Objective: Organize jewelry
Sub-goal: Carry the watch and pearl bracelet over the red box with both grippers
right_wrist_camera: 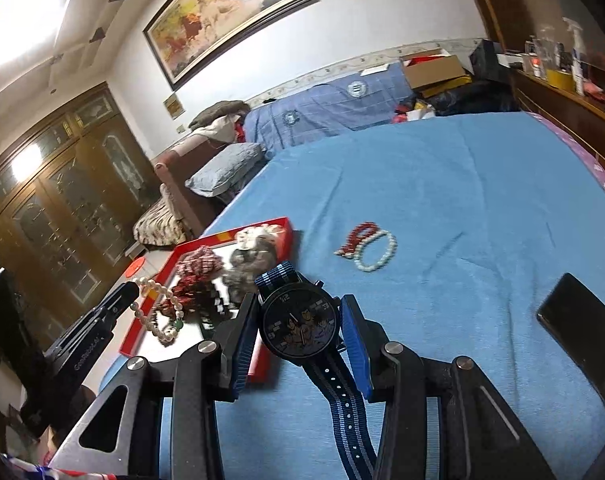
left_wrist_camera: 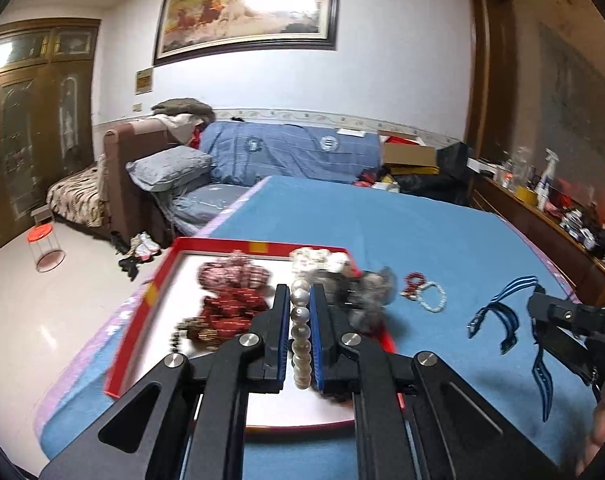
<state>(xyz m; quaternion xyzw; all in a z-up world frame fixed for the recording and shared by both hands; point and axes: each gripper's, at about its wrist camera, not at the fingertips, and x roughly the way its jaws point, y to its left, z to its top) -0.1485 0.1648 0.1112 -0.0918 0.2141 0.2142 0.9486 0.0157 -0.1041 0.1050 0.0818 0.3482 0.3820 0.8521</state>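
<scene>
Red tray [left_wrist_camera: 142, 316] on the blue bedspread [left_wrist_camera: 422, 232] already holds several pieces; in the left wrist view the left gripper [left_wrist_camera: 300, 320] is clamped on a pearl bracelet [left_wrist_camera: 300, 332] above it. In the right wrist view the right gripper [right_wrist_camera: 302, 332] grips a watch [right_wrist_camera: 300, 326] beside the tray, while a red bracelet [right_wrist_camera: 356, 242] and a white bead bracelet [right_wrist_camera: 376, 252] lie unsorted on the bedspread, so I judge about half remains.

1. The jewelry heaped in the red tray [left_wrist_camera: 142, 308] is smeared by motion blur.
2. The watch strap [right_wrist_camera: 352, 412] is cut off by the lower edge.
3. The phone [right_wrist_camera: 582, 336] is clipped at the right edge.
</scene>
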